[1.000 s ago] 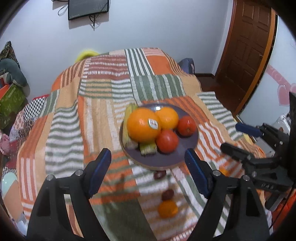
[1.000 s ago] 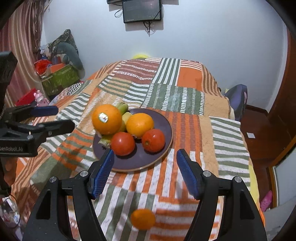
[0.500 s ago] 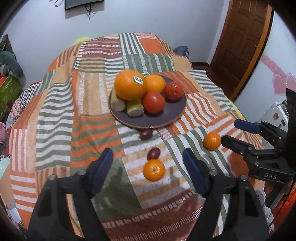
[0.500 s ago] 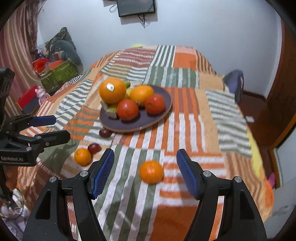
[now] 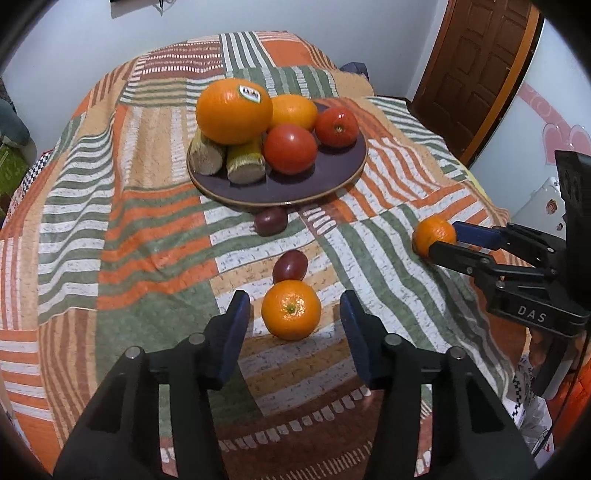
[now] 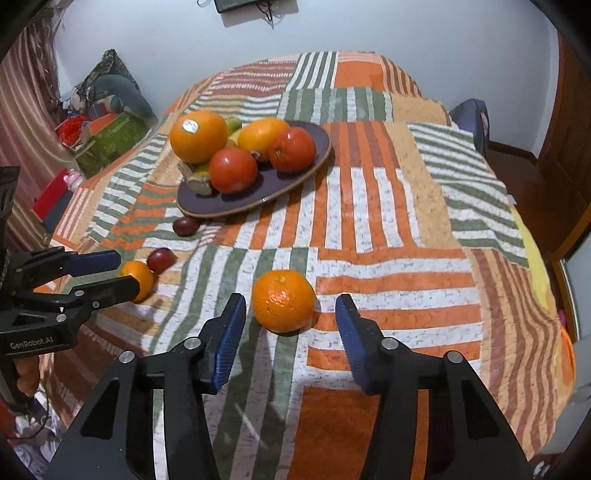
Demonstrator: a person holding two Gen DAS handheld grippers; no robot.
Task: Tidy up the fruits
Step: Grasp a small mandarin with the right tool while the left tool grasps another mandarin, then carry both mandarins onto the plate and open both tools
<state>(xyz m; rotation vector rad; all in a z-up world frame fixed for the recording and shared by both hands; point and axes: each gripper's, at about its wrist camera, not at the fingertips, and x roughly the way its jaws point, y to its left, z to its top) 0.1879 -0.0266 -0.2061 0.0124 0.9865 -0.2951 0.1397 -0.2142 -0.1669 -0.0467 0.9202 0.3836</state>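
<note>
A dark purple plate (image 5: 332, 173) on the striped bedspread holds a large stickered orange (image 5: 232, 110), a second orange, two tomatoes (image 5: 290, 147) and yellow-green pieces. My left gripper (image 5: 295, 317) is open around a small tangerine (image 5: 291, 309) lying on the cloth, with a dark red fruit (image 5: 290, 265) just beyond it. Another dark red fruit (image 5: 270, 220) lies by the plate's rim. My right gripper (image 6: 290, 317) is open around a second tangerine (image 6: 283, 301), apart from it on both sides.
The bed's patchwork cover (image 6: 388, 229) slopes off at the right and near edges. A wooden door (image 5: 476, 70) stands at the far right. Cushions and boxes (image 6: 107, 125) pile up on the left of the bed. A wall-mounted screen (image 6: 255, 3) hangs behind.
Both grippers have come down and forward toward the cloth. Each now straddles a tangerine that was farther ahead of it half a second ago. The plate looks nearer.
</note>
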